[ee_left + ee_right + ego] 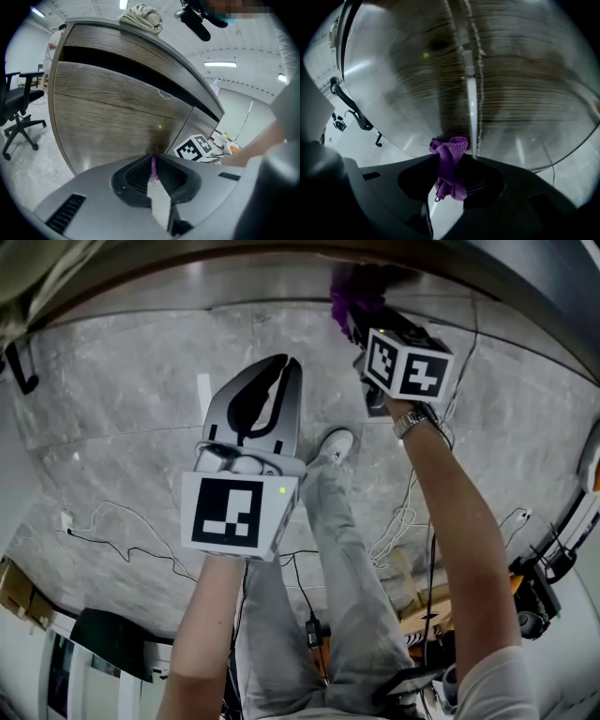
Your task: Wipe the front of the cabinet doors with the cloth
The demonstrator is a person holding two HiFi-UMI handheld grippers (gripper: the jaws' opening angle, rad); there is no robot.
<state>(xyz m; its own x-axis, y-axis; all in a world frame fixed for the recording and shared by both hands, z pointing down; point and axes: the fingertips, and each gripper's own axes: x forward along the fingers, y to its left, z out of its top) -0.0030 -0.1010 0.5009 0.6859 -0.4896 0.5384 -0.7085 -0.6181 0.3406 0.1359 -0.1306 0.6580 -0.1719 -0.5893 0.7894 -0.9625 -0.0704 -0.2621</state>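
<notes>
The right hand-held gripper (pixel 451 157) was clamped on a bunched purple cloth (pixel 449 171), whose tuft pressed against the wood-grain cabinet door (pixel 525 79) beside the door seam. The left hand-held gripper (pixel 281 367) hung clear, jaws together, apparently empty. Wiping looked under way; the next stroke would need steady pressure across the panel.
</notes>
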